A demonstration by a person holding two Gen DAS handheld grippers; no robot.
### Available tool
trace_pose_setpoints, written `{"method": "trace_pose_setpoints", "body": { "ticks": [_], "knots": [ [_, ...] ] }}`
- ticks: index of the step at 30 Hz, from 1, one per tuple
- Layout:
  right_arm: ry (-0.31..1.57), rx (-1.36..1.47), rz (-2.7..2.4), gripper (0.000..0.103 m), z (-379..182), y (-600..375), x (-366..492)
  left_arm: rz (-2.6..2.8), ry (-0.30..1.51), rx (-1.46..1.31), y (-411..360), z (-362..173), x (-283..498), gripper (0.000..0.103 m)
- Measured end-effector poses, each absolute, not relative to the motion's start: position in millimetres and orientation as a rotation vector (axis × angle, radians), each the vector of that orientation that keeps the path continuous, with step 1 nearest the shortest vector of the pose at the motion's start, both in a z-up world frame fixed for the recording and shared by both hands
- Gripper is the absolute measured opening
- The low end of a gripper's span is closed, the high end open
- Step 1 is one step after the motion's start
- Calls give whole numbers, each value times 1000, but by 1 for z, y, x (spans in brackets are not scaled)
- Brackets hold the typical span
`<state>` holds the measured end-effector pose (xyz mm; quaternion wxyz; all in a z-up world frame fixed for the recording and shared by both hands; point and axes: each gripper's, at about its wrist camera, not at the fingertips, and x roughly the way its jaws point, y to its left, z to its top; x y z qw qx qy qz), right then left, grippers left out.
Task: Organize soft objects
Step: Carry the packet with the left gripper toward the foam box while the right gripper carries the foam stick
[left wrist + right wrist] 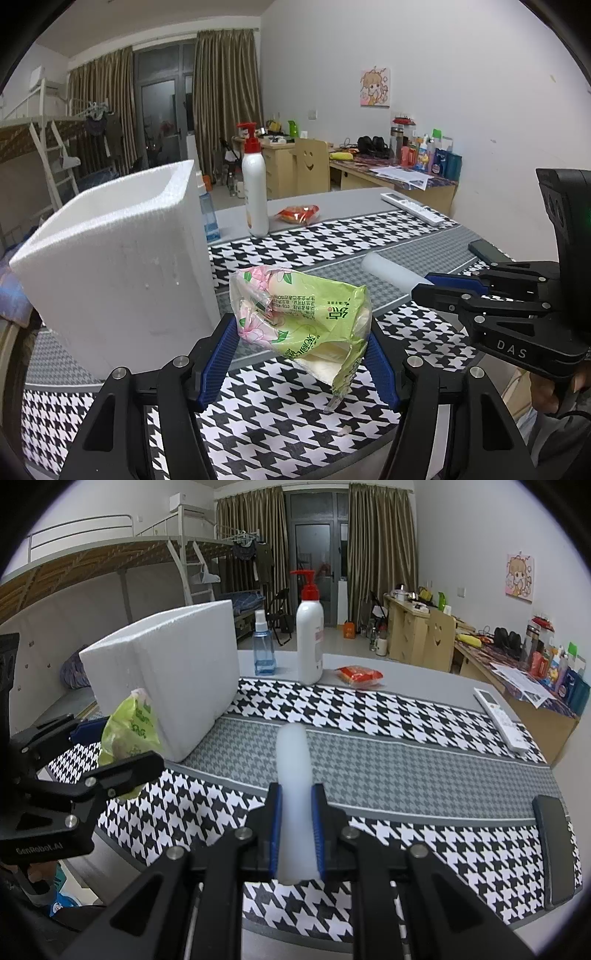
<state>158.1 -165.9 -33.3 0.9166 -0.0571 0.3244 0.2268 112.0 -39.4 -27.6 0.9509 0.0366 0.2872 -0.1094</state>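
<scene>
Left gripper (301, 354) clamped on a green tissue pack (303, 317), blue pads pressed against its two sides, pack lifted clear of the houndstooth cloth (280, 417), tilted, one loose corner of wrapper hanging below. Right gripper (295, 834) narrowed on a white foam roll (293, 768), pads tight on both sides, roll sticking forward past the fingertips and off the cloth. In the left view, same roll (388, 271) seen to the right, jutting from the other gripper (439, 288); part of a hand (554, 391) under that tool. In the right view, pack (127, 727) seen at left, just in front of the foam box.

Just beyond the pack, on the left: white foam box (114, 258), open at the top, standing on the cloth. Dark flat phone-like thing (554, 845) near the right edge of the cloth. Farther back, behind the box: blue spray bottle (264, 646), then white pump bottle (309, 642) with red top, upright on bare grey table (424, 683). Red packet (360, 675) lying near the pump bottle, to its right. White remote (502, 716) near the far right edge. Beyond the table: desks, bunk bed, curtains.
</scene>
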Motion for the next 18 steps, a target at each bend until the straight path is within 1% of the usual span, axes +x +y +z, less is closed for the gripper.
{"method": "trace_pose_setpoints", "body": {
  "ticks": [18],
  "knots": [
    [566, -133, 492, 19, -1, -157, 158, -210, 507, 91, -36, 1, 115, 67]
  ]
}}
